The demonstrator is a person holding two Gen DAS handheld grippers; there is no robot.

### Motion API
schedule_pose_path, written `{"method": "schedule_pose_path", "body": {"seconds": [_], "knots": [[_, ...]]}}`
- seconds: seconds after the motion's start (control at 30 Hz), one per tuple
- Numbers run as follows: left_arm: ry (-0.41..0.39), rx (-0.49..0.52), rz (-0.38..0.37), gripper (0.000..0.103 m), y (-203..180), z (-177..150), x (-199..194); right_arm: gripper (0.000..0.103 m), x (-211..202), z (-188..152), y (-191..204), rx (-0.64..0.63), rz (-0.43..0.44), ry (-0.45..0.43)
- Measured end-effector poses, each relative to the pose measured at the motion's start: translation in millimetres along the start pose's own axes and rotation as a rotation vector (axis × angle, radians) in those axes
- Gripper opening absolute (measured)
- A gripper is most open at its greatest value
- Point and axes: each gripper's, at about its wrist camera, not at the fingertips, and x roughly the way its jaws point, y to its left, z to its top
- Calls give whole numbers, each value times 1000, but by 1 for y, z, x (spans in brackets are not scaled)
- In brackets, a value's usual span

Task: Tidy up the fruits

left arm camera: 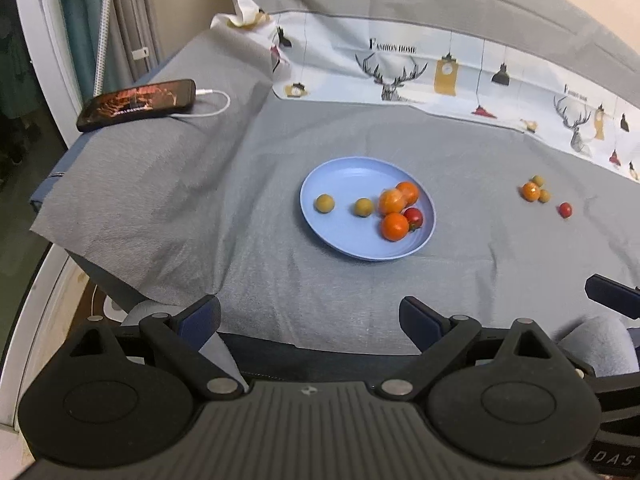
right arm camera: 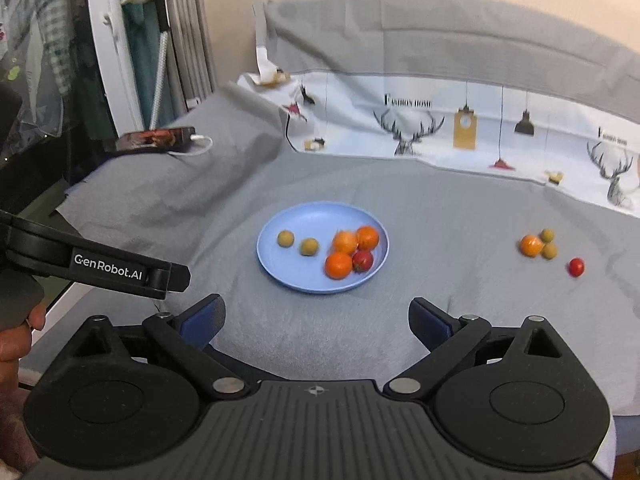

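A blue plate (left arm camera: 344, 180) (right arm camera: 312, 216) rests on the grey cloth and holds several fruits: two yellow-green ones (left arm camera: 324, 203), three orange ones (left arm camera: 394, 227) and a red tomato (left arm camera: 414, 217). To its right a loose cluster lies on the cloth: an orange fruit (left arm camera: 531, 191) (right arm camera: 531, 245), two yellow-green ones and a red tomato (left arm camera: 565, 210) (right arm camera: 576, 267). My left gripper (left arm camera: 310, 312) stands open and empty, short of the plate. My right gripper (right arm camera: 316, 308) is also open and empty, nearer than the plate. Its finger (left arm camera: 612, 292) shows at the right edge of the left wrist view.
A phone (left arm camera: 138, 104) (right arm camera: 154, 139) with a white charging cable lies on a raised grey fold at the left. A printed white cloth (left arm camera: 440, 76) runs along the back. The near edge of the surface drops off below both grippers. A hand (right arm camera: 16, 336) shows at the left.
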Motion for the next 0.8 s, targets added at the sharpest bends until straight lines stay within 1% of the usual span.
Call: {"method": "schedule_pose_path", "body": {"seconds": [0.33,0.53,0.8], "knots": [[-67,28,-17,98,-9,-9,-32,98,-36,-5,4,-15,-15,-86],[-85,24,-21,98,-7,-12,-42,98,-47,-6,9,-23,-19,-113],[-93,5,-31,98,2,-14,-45,98,-53,-6,14,-42,-24,-125]]}}
